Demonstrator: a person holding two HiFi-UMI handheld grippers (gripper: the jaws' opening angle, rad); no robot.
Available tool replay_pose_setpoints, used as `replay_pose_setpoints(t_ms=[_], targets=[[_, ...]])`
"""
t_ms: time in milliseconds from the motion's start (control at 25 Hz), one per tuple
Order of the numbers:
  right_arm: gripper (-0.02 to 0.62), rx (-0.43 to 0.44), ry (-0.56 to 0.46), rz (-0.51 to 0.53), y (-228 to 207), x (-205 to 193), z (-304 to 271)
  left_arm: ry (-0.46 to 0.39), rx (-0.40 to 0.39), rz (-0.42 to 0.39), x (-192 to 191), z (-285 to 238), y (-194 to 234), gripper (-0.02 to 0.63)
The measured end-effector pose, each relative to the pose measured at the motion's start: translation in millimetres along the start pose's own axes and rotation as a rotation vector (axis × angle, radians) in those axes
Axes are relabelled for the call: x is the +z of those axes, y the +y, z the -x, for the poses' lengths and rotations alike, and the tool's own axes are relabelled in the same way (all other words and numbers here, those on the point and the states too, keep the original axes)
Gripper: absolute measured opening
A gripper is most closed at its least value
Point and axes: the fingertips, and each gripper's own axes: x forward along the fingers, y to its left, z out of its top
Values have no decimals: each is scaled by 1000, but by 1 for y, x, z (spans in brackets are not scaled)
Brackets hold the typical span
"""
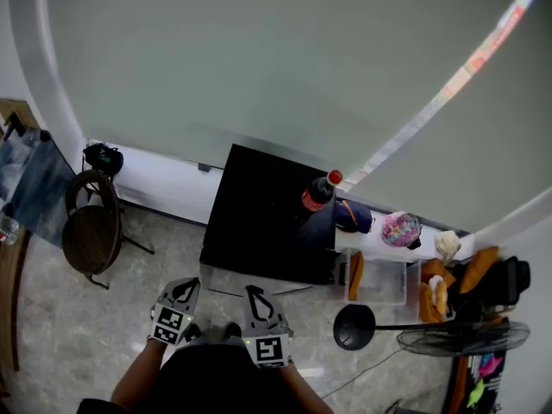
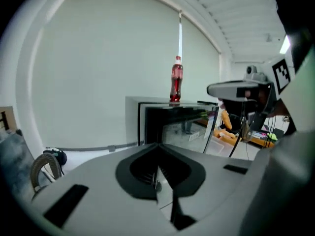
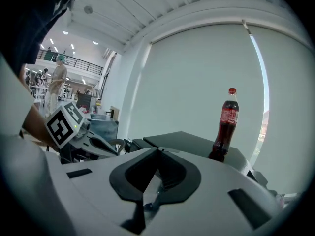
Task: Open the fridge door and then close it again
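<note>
A small black fridge (image 1: 267, 218) stands against the pale wall, with a red-capped cola bottle (image 1: 317, 194) upright on its top. Its door looks closed. My left gripper (image 1: 183, 293) and right gripper (image 1: 256, 296) hover side by side just in front of the fridge, apart from it. Both are shut with nothing between their jaws. In the left gripper view the jaws (image 2: 158, 147) point at the fridge's dark glass front (image 2: 172, 124) and the bottle (image 2: 176, 80). In the right gripper view the jaws (image 3: 158, 151) point over the fridge top (image 3: 189, 142) towards the bottle (image 3: 225, 127).
A round wooden chair (image 1: 90, 231) stands left of the fridge. To its right are a white shelf (image 1: 379, 279) with clutter and plastic bins, and a black standing fan (image 1: 461, 336). A person (image 3: 58, 80) stands far off in the right gripper view.
</note>
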Motion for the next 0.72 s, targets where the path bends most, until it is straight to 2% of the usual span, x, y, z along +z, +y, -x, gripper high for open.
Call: replay_pose_setpoints(t_ms=[200,280,520,720], targets=[[12,-35,-47,-74,-15,12,45,-211,6,19,65,61,-17,6],[12,-57,-49,-121,-22,14,61,-270,13,21,84,84,-21,6],[12,-119,-75,-174,-36,15,98,-337,98,7,109,128,-23,6],[12,-165,-145,-228,-45,22,119,-410,183,54,117,149,-14,6]])
